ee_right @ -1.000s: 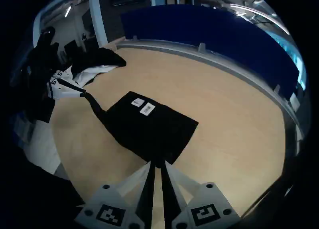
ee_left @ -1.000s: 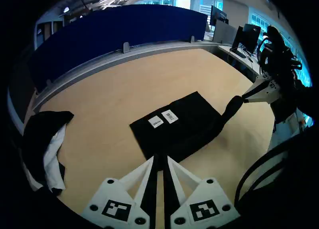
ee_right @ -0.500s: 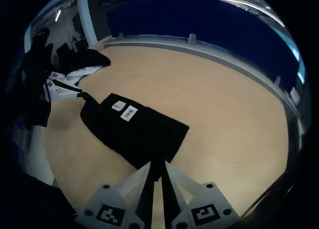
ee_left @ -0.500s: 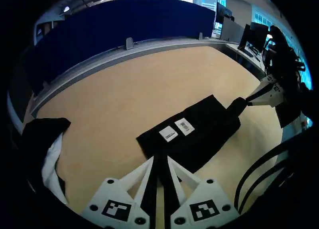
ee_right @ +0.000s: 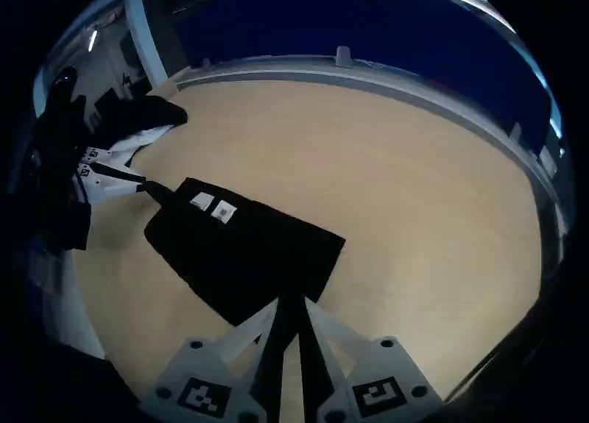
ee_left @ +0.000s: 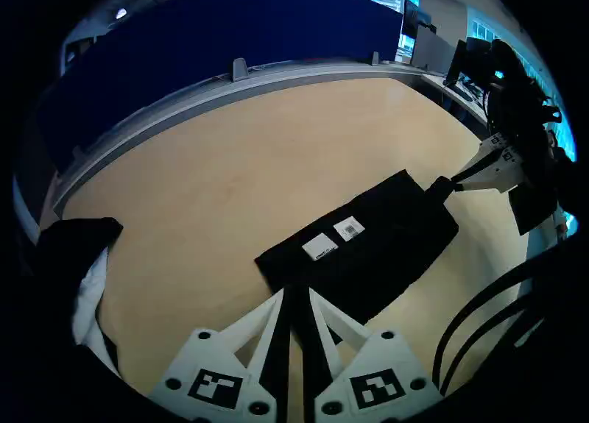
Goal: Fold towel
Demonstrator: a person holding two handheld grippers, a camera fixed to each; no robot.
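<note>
While the left gripper (ee_left: 297, 296) reaches forward low over the wooden desk (ee_left: 221, 165), its two fingers stand almost together. Only a thin slit is left between them, and the near edge of the black towel (ee_left: 375, 235) is pinched in that slit.

The right gripper (ee_right: 289, 305) is posed the same way in the right gripper view. It comes in low from the opposite end, with its fingers closed to a narrow gap on the towel's edge there.

In the left gripper view the right gripper (ee_left: 444, 185) comes in from the right, held by a dark-clad hand (ee_left: 526, 121). Its tip meets the towel's far corner, where the cloth is drawn into a short peak. In the right gripper view the left gripper (ee_right: 149, 187) grips the opposite corner in the same manner.

The towel lies mostly flat on the desk as a long dark rectangle stretched between the two grippers. Two white labels (ee_left: 333, 237) face up on the half nearer the left gripper.

A heap of black and white cloth (ee_left: 85, 276) sits at the desk's edge, well apart from the towel. A blue partition (ee_left: 221, 33) runs along the desk's far side.
</note>
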